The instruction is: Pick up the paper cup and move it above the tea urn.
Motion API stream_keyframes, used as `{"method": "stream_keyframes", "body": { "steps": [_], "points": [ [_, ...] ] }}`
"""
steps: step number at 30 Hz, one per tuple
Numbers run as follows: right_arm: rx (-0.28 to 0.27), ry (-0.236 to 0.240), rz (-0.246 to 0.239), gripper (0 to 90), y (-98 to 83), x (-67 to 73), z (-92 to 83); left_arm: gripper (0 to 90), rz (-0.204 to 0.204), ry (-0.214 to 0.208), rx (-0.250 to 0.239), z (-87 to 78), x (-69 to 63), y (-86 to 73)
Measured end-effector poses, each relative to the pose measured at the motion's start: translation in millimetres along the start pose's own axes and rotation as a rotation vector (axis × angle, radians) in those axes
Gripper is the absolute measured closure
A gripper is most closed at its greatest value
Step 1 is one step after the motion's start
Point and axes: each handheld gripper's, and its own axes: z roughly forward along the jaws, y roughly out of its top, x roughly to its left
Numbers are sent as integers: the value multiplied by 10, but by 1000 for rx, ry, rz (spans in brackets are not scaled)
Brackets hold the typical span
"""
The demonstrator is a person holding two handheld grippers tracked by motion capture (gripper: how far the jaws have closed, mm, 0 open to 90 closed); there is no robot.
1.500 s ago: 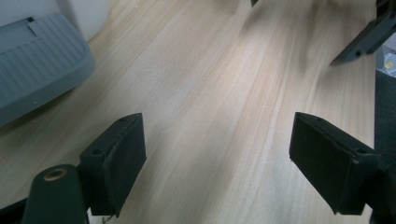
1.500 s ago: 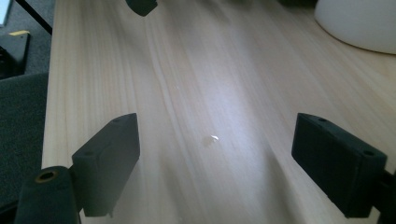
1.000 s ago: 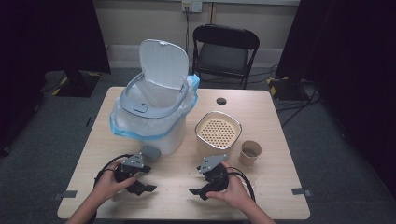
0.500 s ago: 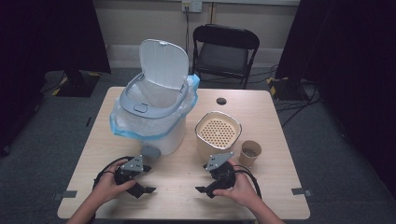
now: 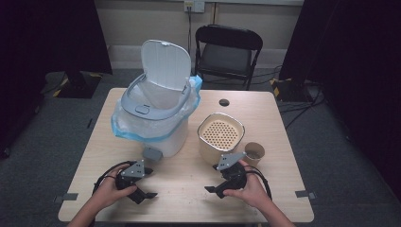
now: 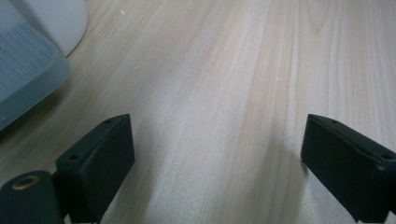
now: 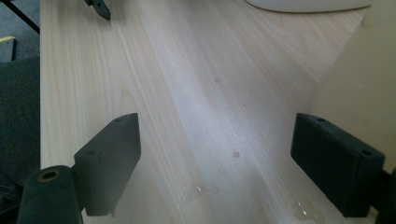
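High view: both grippers rest low on the worktop (image 5: 189,198) in the lower part of the frame, each held in a hand. The right gripper (image 5: 222,184) sits at lower centre-right with its fingers spread and nothing between them. The nearest object to it is the cream perforated container (image 5: 221,137), just above it in the frame; a brown paper cup (image 5: 255,153) stands just right of that container and close to the gripper's grey plate.

The left gripper (image 5: 144,184) lies at lower left, fingers likewise spread and empty. The lidded white bin (image 5: 158,111), lined with a blue-edged bag, stands above it, with its grey pedal (image 5: 152,153) nearest the fingers.

Right gripper view: the spread fingers (image 7: 109,161) frame bare wood with a few water droplets; the cream container's wall fills the right edge, so the container lies off to that finger's side rather than straight ahead.

Left gripper view: the fingers (image 6: 98,158) frame bare wood; the pedal shows at the upper left edge.

Judgement: the right hand is the nearer to container and cup, and must turn toward them. Nothing stands between.
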Motion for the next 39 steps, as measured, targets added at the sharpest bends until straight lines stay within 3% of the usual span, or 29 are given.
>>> {"method": "stream_keyframes", "body": {
  "steps": [12,24,39],
  "points": [
    [-1,-59,70,162,-234,-120,-210,42,13,-12,-5,14,-7,-8],
    [34,-102,88,167,-418,-175,-385,42,13,-12,-6,15,-7,-9],
    [21,-161,151,173,-638,-312,-603,35,15,-15,-6,18,-9,-7]
  ]
}}
